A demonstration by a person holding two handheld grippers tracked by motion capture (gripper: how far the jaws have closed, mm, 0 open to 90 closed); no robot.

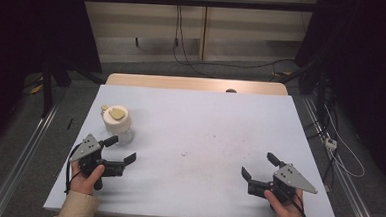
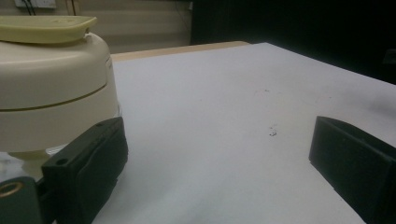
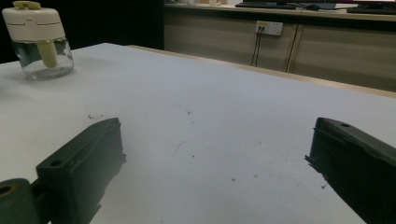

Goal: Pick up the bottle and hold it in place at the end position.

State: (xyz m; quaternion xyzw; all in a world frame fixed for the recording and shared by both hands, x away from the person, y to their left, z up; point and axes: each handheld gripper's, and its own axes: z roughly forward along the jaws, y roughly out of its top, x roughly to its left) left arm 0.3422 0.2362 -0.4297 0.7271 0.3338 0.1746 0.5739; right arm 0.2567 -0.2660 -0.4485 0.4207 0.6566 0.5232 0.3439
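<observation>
Right gripper [image 1: 257, 170] sat at the near right of the table [image 1: 205, 124], well apart from the jar, jaws spread wide with nothing between them. Left gripper [image 1: 120, 150] rested at the near left, just in front of the jar, jaws also released and empty; in the left gripper view one jaw stood just beside the jar's base, touching or not could not be told. The jar [image 1: 116, 123] stood upright near the left edge of the table: clear glass body [image 3: 44, 58] under a cream plastic cap [image 2: 51, 88] with a yellowish flip lid [image 2: 44, 28] on top. Probably light and rigid, but the glass looked slick and breakable, so a squeeze too hard or a slip would be risky. Best hold judged to be across the cream cap, matte and wide, not the glass. Beyond the jar, the table's wooden far edge [image 1: 197, 83] and a wall with sockets [image 3: 269, 28].
</observation>
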